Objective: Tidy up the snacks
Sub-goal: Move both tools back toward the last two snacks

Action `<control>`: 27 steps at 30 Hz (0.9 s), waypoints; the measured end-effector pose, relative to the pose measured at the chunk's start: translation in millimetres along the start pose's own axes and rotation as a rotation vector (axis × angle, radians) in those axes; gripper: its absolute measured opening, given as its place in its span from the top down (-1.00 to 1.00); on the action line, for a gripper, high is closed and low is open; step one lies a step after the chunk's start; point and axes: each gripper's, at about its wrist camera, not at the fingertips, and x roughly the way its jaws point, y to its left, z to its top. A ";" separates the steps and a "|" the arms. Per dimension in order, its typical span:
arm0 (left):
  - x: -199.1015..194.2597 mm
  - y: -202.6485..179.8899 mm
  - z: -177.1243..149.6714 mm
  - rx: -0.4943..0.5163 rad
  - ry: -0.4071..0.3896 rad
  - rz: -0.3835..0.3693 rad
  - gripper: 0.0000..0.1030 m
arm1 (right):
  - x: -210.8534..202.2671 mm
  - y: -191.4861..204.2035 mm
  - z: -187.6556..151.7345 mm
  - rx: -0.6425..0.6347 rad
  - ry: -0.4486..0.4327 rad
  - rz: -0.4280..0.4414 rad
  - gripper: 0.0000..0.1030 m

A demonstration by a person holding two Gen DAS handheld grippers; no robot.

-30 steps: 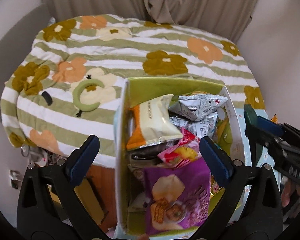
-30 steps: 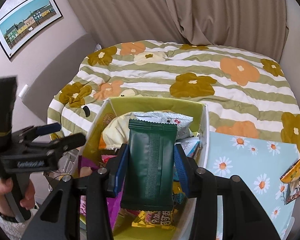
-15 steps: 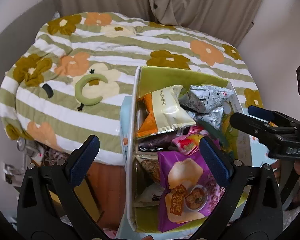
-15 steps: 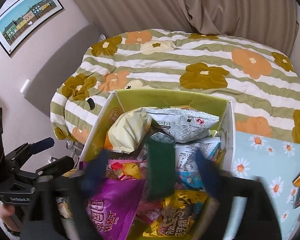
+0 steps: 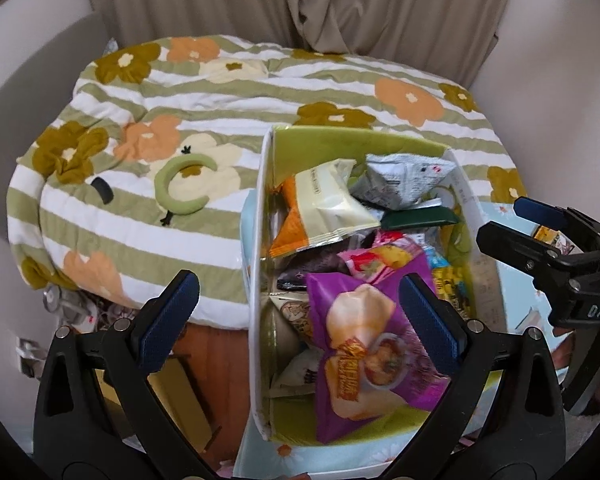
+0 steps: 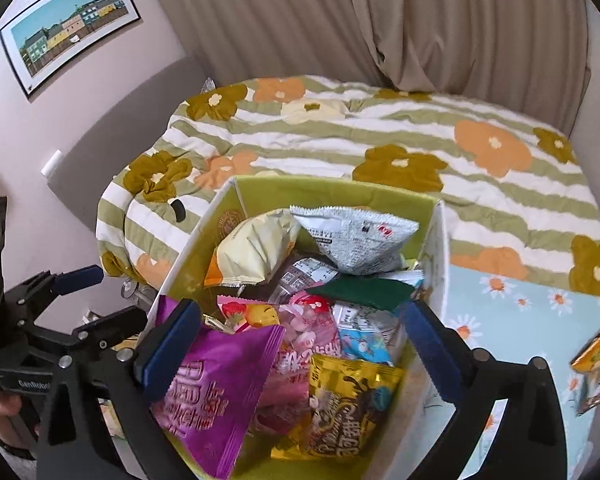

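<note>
Dark green packet (image 6: 362,290) lies in the snack box (image 6: 434,240), beyond the right gripper (image 6: 300,350), whose fingers, clamped on it a second ago, gape; left gripper (image 5: 298,312) apparently spread too.

Daisy-print table (image 6: 528,320) w/ snack box (image 6: 436,256), yellow packet (image 6: 598,354) at rt edge; floral bed (image 6: 380,136) behind
</note>
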 end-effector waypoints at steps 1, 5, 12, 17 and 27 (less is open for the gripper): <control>-5.0 -3.7 0.3 0.007 -0.009 0.002 -0.93 | -5.9 0.0 -0.6 -0.002 -0.009 0.004 -0.97; -31.0 -26.5 -1.5 0.030 -0.057 0.012 -0.93 | -39.4 -3.2 -7.2 -0.022 -0.029 -0.012 -0.97; -63.9 -93.3 -17.9 0.063 -0.119 -0.015 -0.93 | -115.4 -33.0 -43.4 -0.080 -0.139 -0.115 -0.97; -70.5 -162.1 -33.8 0.079 -0.117 -0.071 -0.93 | -158.1 -78.2 -66.5 -0.077 -0.152 -0.186 -0.97; -39.5 -306.9 -76.2 0.120 -0.024 -0.140 -0.93 | -209.9 -193.3 -113.7 -0.021 -0.136 -0.246 -0.97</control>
